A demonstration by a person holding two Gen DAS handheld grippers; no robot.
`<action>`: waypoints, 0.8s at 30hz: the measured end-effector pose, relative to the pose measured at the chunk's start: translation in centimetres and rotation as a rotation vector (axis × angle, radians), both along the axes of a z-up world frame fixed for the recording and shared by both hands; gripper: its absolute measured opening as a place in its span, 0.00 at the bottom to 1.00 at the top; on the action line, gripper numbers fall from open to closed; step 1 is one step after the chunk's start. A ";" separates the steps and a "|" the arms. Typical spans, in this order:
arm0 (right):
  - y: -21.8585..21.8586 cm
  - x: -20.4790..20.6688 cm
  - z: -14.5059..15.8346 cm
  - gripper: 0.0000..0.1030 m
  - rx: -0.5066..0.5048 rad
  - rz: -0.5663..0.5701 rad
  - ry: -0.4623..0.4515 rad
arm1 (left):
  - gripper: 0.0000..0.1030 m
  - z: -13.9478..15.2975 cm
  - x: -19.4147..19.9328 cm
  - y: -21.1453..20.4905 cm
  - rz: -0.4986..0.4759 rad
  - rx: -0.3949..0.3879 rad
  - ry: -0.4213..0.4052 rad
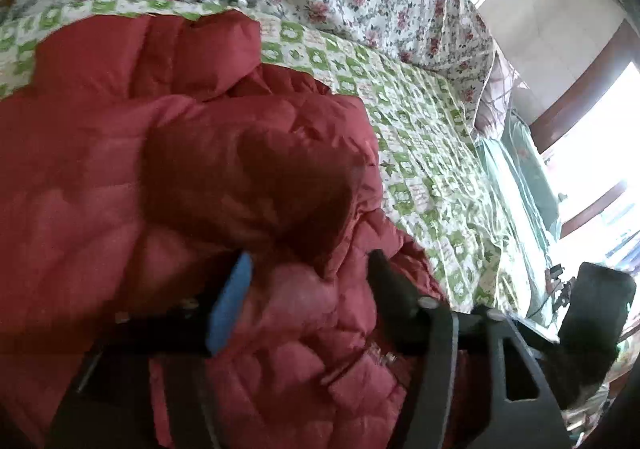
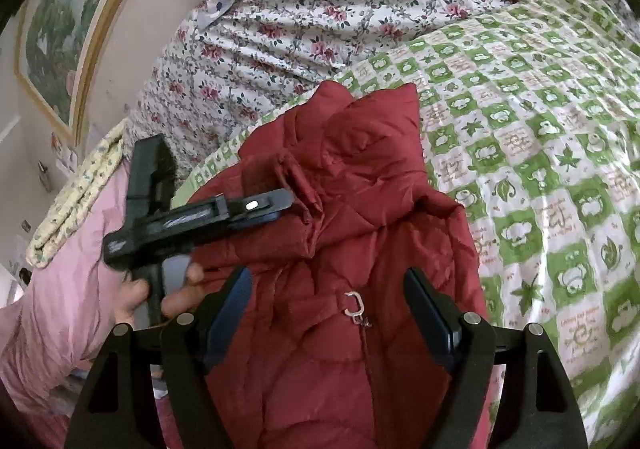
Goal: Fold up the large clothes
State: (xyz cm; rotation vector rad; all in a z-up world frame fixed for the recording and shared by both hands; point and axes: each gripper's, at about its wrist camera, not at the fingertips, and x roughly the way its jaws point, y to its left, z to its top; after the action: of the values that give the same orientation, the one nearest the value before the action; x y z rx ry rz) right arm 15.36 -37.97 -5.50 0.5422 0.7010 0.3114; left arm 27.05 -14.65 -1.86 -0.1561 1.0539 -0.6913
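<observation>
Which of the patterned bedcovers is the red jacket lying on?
The green-checked cover. The jacket rests on it; the rose-print cover lies behind.

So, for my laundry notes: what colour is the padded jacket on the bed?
Dark red jacket, clearest in the right wrist view.

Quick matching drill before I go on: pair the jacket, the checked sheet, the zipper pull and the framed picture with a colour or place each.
1 jacket
2 checked sheet
3 zipper pull
4 framed picture

a on the wall
b red
c between the right tongs' fingers, in the right wrist view
d green and white

Pairs: 1-b, 2-d, 3-c, 4-a
</observation>
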 end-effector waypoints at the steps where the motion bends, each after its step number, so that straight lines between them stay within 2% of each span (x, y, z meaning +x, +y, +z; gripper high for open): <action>1: 0.1 0.4 0.0 0.78 -0.005 0.004 0.002 | 0.68 0.2 -0.6 0.9 0.006 -0.002 -0.008; 7: 1.7 3.5 0.3 0.78 -0.055 0.059 -0.002 | 0.68 1.1 -3.6 7.3 0.102 0.005 -0.064; 12: 3.8 8.3 0.2 0.78 -0.079 0.118 0.001 | 0.68 1.5 -5.4 12.9 0.262 0.114 -0.142; 17: 5.3 12.5 -1.3 0.78 -0.076 0.133 0.039 | 0.68 1.4 -6.0 18.3 0.389 0.147 -0.167; 19: 6.0 13.7 -2.2 0.69 -0.071 0.150 0.066 | 0.68 1.2 -5.4 20.0 0.430 0.142 -0.154; 21: 6.8 14.2 -2.6 0.30 -0.079 0.161 0.099 | 0.68 1.2 -4.8 21.0 0.455 0.125 -0.161; 24: 7.5 13.7 -1.9 0.11 -0.120 0.159 0.098 | 0.68 1.2 -3.9 21.7 0.472 0.098 -0.177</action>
State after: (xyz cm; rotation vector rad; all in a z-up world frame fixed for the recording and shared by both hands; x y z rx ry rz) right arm 29.05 -30.51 -7.37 0.3901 0.8546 0.3907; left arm 23.20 7.03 -0.64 -0.2445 0.8366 -0.2216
